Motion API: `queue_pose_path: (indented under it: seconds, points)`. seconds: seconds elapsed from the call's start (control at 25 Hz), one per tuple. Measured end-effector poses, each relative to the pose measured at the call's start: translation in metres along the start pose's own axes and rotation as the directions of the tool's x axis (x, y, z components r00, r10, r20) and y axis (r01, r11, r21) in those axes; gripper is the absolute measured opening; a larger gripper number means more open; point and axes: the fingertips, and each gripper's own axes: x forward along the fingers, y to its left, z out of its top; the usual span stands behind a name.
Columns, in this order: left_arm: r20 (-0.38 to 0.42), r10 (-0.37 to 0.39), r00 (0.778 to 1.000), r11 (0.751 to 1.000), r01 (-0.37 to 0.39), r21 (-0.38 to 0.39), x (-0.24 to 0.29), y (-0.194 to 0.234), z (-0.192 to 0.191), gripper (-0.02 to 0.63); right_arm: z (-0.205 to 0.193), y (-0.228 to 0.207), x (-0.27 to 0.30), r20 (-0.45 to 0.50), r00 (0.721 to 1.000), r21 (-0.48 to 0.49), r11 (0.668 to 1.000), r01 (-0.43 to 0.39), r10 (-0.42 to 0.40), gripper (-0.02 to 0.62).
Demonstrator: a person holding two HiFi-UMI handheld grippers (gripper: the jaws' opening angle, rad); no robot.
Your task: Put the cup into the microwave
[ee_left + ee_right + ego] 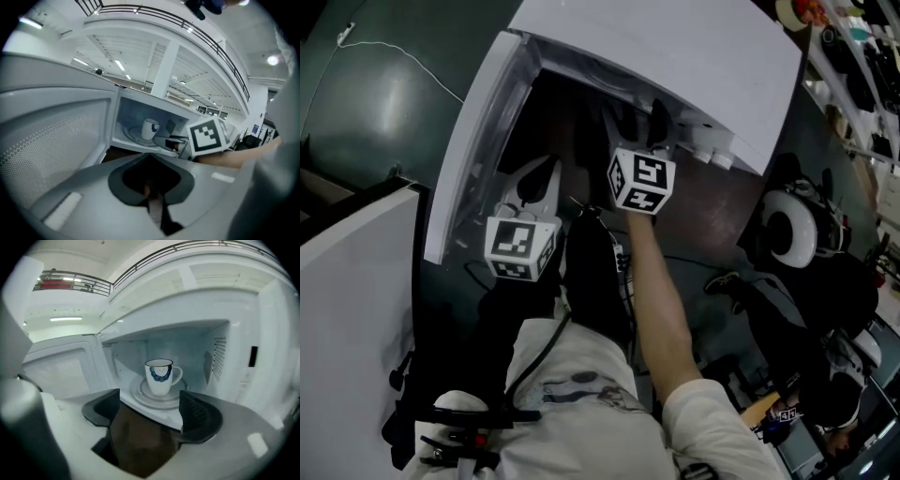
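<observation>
The microwave (pixel 243 324) stands with its door (pixel 61 373) swung open. Inside, the cup (pixel 160 376) sits upright on the turntable (pixel 140 397). The right gripper (pixel 149 411) is at the microwave's opening, jaws apart and empty. The left gripper (pixel 151 190), facing the microwave, has its jaws together.

Head view looks steeply down on the microwave (pixel 675 56). Right gripper view faces its cavity, close. Left gripper view sits farther back, on its door side. Both share the cup (pixel 159 376) inside.
</observation>
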Motion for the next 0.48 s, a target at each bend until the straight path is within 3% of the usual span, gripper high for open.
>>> queue_pose_path:
  seconds: [0.08,0.2,0.32,0.48]
  points:
    - [0.009,-0.027,1.000,1.000,0.027,-0.004,-0.009,-0.009,0.003,-0.002,-0.008,0.007,-0.035,-0.032,0.999,-0.013,0.999,0.037,-0.037,0.341]
    - [0.047,-0.066,0.997,0.998,0.067,-0.005,-0.022,-0.021,0.013,-0.002,-0.007,0.008,-0.091,-0.026,0.987,0.012,0.988,0.157,-0.156,0.002]
    - [0.072,-0.106,0.992,0.994,0.105,0.014,-0.038,-0.034,0.025,-0.002,0.000,0.020,-0.137,0.007,0.984,0.059,0.982,0.180,-0.180,0.000]
    - [0.098,-0.150,0.984,0.988,0.145,0.057,-0.054,-0.052,0.037,-0.002,0.009,0.034,-0.177,0.050,0.980,0.049,0.981,0.189,-0.191,0.000]
